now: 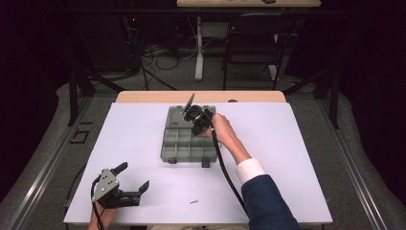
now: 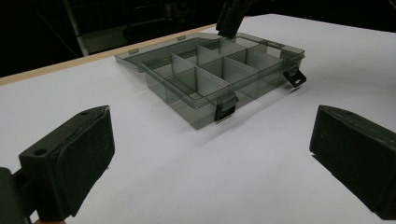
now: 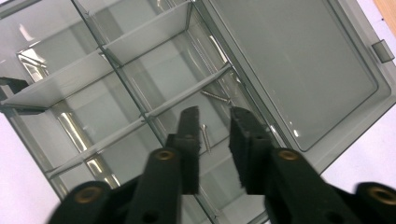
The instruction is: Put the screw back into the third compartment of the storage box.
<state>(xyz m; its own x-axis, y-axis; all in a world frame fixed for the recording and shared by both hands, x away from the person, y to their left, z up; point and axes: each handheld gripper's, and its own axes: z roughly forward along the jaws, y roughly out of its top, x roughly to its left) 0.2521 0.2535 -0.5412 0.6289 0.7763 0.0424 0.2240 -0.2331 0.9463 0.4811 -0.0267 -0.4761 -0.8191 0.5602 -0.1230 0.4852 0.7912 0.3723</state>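
A smoky clear organiser box (image 1: 184, 143) lies open in the middle of the white table, its lid (image 1: 178, 115) folded flat toward the far side. My right gripper (image 1: 190, 116) hangs over the box's back row, jaws a small gap apart and holding nothing. In the right gripper view that gripper (image 3: 215, 114) points down into a compartment where a small screw (image 3: 205, 136) lies just below the fingertips, and a second screw (image 3: 215, 97) rests beyond it. My left gripper (image 1: 133, 176) sits near the table's front left, wide open and empty. In its own view the left gripper (image 2: 212, 149) faces the box (image 2: 219, 74).
One loose screw (image 1: 194, 201) lies on the table near the front edge, right of the left gripper. Two black latches (image 2: 226, 112) hang from the box's front wall. The right gripper's cable (image 1: 225, 167) trails across the table. A black chair (image 1: 253, 43) stands beyond the table.
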